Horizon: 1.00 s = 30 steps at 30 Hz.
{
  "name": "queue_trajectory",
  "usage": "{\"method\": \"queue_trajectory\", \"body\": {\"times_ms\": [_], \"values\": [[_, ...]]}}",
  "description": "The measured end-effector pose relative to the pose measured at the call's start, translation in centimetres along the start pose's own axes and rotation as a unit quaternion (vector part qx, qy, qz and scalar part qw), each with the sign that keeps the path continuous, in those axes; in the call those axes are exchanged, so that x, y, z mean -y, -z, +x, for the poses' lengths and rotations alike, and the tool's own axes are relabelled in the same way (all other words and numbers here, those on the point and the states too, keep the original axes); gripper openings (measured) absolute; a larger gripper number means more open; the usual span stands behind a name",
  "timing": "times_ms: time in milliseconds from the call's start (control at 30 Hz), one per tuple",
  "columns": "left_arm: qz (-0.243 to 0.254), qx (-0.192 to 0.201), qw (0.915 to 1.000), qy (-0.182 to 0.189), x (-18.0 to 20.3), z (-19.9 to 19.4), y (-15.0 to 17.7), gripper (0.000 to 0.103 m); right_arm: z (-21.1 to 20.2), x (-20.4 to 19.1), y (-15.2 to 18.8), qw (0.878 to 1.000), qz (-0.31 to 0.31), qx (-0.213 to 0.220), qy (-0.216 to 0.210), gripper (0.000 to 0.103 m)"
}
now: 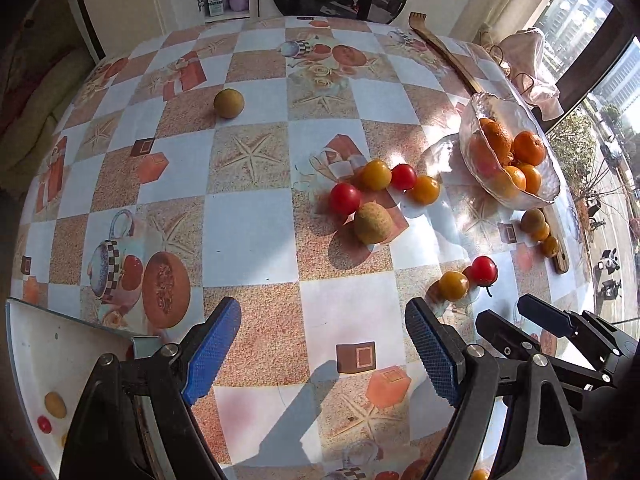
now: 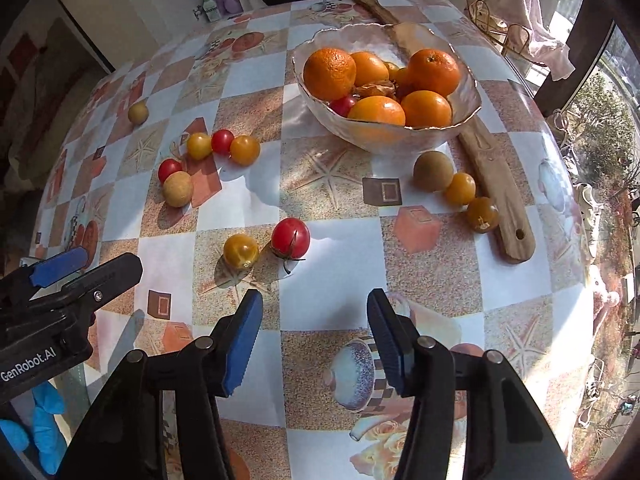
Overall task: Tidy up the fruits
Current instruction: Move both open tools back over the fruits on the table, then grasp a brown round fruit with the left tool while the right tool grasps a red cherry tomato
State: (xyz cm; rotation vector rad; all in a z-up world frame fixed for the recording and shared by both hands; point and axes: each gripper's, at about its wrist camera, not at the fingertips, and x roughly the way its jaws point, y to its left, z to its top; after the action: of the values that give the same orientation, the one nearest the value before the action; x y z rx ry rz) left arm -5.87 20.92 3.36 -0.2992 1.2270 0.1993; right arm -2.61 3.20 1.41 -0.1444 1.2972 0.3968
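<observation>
both grippers hung over the checked tablecloth [image 2: 328, 240] with nothing between their pads. the left gripper [image 1: 324, 356] stood wide open. the right gripper [image 2: 316, 344] was partly open, empty, its jaws narrower than the left's.

step in hand, as judged: approach to a loose fruit. nearest the right gripper lay a red tomato [image 2: 291, 239] with its stem attached and, just beside it, a yellow tomato [image 2: 241, 251]. to do this well, the jaws should straddle one fruit only and come down from above with the pads on opposite sides of its widest part. they should close gently, since the skin looked soft and the round fruit could roll on the smooth cloth.

containers: the glass bowl [image 2: 468, 96] held several oranges [image 2: 330, 73] and at least one red tomato among them. a white tray [image 1: 52, 352] at the table edge, beside the left gripper, held a few small fruits, red and yellow.

still loose on the cloth: a cluster of five small fruits [image 2: 208, 160], a lone brownish fruit [image 2: 138, 113] farther off, and three fruits [image 2: 460, 188] against a wooden board [image 2: 496, 184] that ran under the bowl.
</observation>
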Motion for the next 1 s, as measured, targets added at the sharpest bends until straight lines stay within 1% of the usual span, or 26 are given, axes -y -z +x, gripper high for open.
{"method": "queue_trajectory", "body": {"times_ms": [233, 267, 300, 433, 467, 500, 567, 600, 633, 667, 700, 800, 833, 867, 900, 1000], "values": [[-0.015, 0.003, 0.9998, 0.008, 0.8, 1.7, -2.4, 0.084, 0.7, -0.1, -0.8, 0.999, -0.03, 0.005, -0.013, 0.058], [-0.017, 0.003, 0.9998, 0.008, 0.9, 1.9, -2.7, 0.077, 0.8, 0.0, -0.9, 0.999, -0.032, 0.006, -0.014, 0.058], [-0.018, 0.0, 0.9998, 0.007, 1.0, 2.3, -2.9, 0.075, 0.8, 0.1, -1.0, 0.999, -0.034, 0.007, -0.016, 0.058], [-0.023, -0.006, 0.9997, 0.004, 1.1, 3.3, -3.4, 0.073, 1.1, 0.2, -1.2, 0.999, -0.041, 0.008, -0.021, 0.058], [-0.024, -0.007, 0.9997, 0.004, 1.2, 3.5, -3.5, 0.064, 1.2, 0.2, -1.2, 0.999, -0.042, 0.009, -0.021, 0.058], [-0.023, -0.007, 0.9997, 0.0, 1.3, 3.6, -3.6, 0.062, 1.2, 0.1, -1.3, 0.999, -0.044, 0.011, -0.022, 0.058], [-0.02, -0.004, 0.9998, -0.004, 1.5, 3.7, -3.9, 0.062, 1.3, -0.1, -1.4, 0.999, -0.047, 0.014, -0.022, 0.058], [-0.018, -0.002, 0.9998, -0.007, 1.6, 3.7, -4.1, 0.059, 1.4, -0.3, -1.6, 0.998, -0.049, 0.015, -0.021, 0.058], [-0.015, -0.002, 0.9998, -0.012, 1.8, 3.8, -4.2, 0.05, 1.5, -0.5, -1.7, 0.998, -0.051, 0.017, -0.02, 0.057], [-0.013, -0.001, 0.9997, -0.019, 1.9, 3.8, -4.4, 0.046, 1.5, -0.6, -1.8, 0.998, -0.052, 0.018, -0.018, 0.054], [-0.013, 0.0, 0.9997, -0.022, 1.9, 3.9, -4.5, 0.044, 1.5, -0.7, -2.0, 0.998, -0.053, 0.02, -0.016, 0.048], [-0.012, 0.003, 0.9992, -0.038, 1.9, 3.9, -4.5, 0.034, 1.6, -0.9, -2.5, 0.999, -0.051, 0.016, -0.009, 0.037], [-0.011, 0.006, 0.9991, -0.041, 1.8, 3.8, -4.3, 0.028, 1.6, -1.0, -2.6, 0.998, -0.053, 0.015, -0.008, 0.034], [-0.012, 0.008, 0.9992, -0.037, 1.5, 3.8, -4.2, 0.027, 1.6, -1.1, -2.7, 0.998, -0.054, 0.014, -0.01, 0.025], [-0.016, 0.009, 0.9994, -0.031, 1.3, 3.7, -4.0, 0.027, 1.6, -1.2, -2.7, 0.998, -0.054, 0.012, -0.014, 0.023], [-0.024, 0.014, 0.9996, -0.011, 0.3, 3.1, -3.1, 0.027, 1.3, -0.9, -2.6, 0.999, -0.037, 0.009, -0.03, 0.023]]}}
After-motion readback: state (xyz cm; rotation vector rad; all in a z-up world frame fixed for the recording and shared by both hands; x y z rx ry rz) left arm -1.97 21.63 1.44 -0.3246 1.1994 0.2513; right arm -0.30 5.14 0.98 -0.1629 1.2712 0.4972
